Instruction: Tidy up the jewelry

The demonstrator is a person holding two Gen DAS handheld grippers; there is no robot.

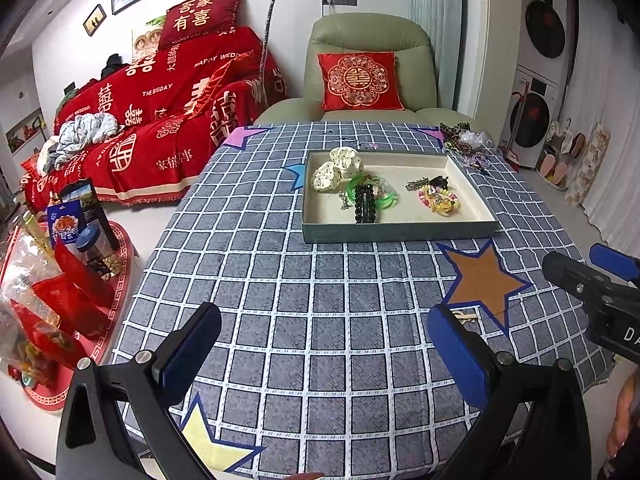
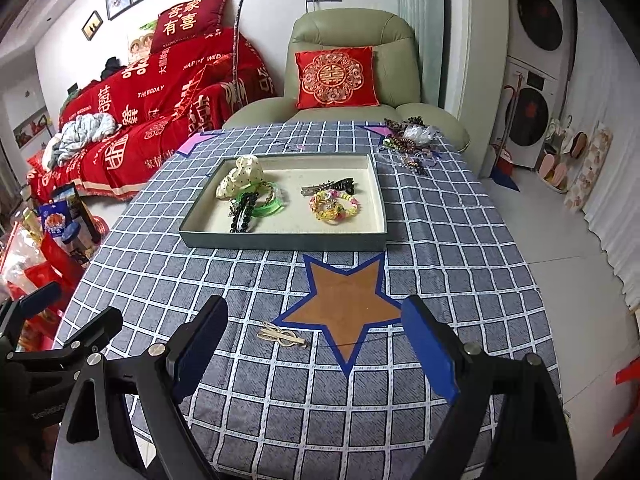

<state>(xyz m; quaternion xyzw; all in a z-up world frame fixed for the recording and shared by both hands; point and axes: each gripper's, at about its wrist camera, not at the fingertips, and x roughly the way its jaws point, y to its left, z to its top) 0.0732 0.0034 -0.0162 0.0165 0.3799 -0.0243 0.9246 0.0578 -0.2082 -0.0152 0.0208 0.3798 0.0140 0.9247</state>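
A shallow tray [image 1: 476,194] [image 2: 378,196] sits at the middle of the checked table. It holds white scrunchies [image 1: 340,166] [image 2: 240,176], a green bracelet with black beads [image 1: 370,198] [image 2: 256,204], a dark clip [image 2: 328,186] and colourful bracelets [image 1: 438,200] [image 2: 334,206]. A pale hair clip [image 2: 282,336] [image 1: 466,315] lies on the cloth by the brown star. A pile of jewelry [image 1: 466,146] [image 2: 412,140] lies at the far right corner. My left gripper [image 1: 324,350] is open and empty above the near table. My right gripper [image 2: 314,344] is open and empty, with the hair clip between its fingers' lines.
A green armchair [image 1: 368,36] with a red cushion stands behind the table. A red-covered sofa [image 1: 160,104] is at the left. Snack packets and jars [image 1: 68,264] stand on a red tray at the near left. Washing machines [image 2: 532,80] stand at the right.
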